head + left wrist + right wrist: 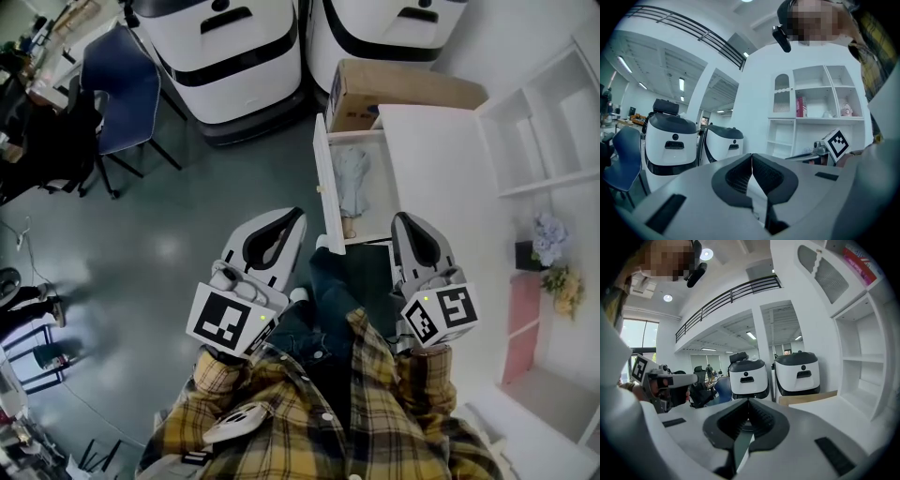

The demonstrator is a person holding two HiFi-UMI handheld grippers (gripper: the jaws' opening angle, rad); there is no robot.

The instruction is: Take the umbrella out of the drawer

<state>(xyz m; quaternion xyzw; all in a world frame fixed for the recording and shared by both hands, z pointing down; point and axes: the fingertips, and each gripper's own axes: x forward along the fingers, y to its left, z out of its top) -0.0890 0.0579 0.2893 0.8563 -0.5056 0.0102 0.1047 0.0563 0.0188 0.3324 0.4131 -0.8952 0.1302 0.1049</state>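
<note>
In the head view a white drawer stands pulled open from a white cabinet. Inside it lies a pale blue folded umbrella, its handle toward me. My left gripper is shut and empty, just left of the drawer's front panel and near its closest corner. My right gripper is also shut and empty, over the cabinet top just right of the drawer's near end. In the left gripper view the left gripper has its jaws pressed together, and so does the right gripper in its own view. Neither gripper view shows the umbrella.
A cardboard box sits behind the cabinet. Two big white machines stand at the back and a blue chair at far left. A white shelf unit with flowers lines the right side. The person's legs are below the drawer.
</note>
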